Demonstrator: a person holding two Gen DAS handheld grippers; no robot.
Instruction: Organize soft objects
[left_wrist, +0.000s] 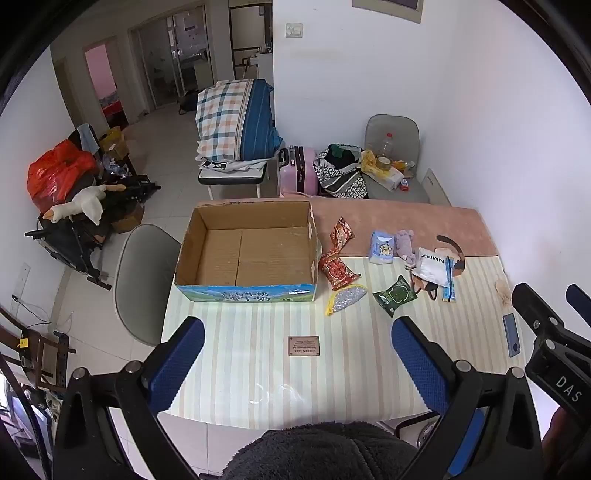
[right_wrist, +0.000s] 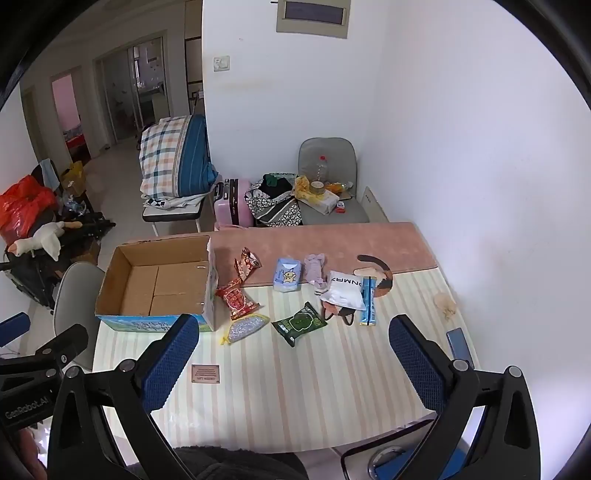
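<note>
An open cardboard box (left_wrist: 243, 251) (right_wrist: 159, 280) stands at the table's left, with nothing inside. To its right lie soft packets: two red snack bags (left_wrist: 337, 268) (right_wrist: 236, 299), a silver pouch with yellow trim (left_wrist: 345, 298) (right_wrist: 245, 328), a green packet (left_wrist: 394, 295) (right_wrist: 299, 323), a blue tissue pack (left_wrist: 382, 248) (right_wrist: 288, 275), a lilac plush (left_wrist: 405, 242) (right_wrist: 314, 271) and a white bag (left_wrist: 432, 267) (right_wrist: 341, 291). My left gripper (left_wrist: 297, 356) and right gripper (right_wrist: 295, 358) hover open over the near table, holding nothing.
The table (left_wrist: 351, 369) has a striped cloth and a pink mat at the back. A phone (left_wrist: 511, 334) (right_wrist: 458, 347) lies near the right edge. Grey chairs (left_wrist: 142, 280) stand left of and behind the table. A white wall runs along the right.
</note>
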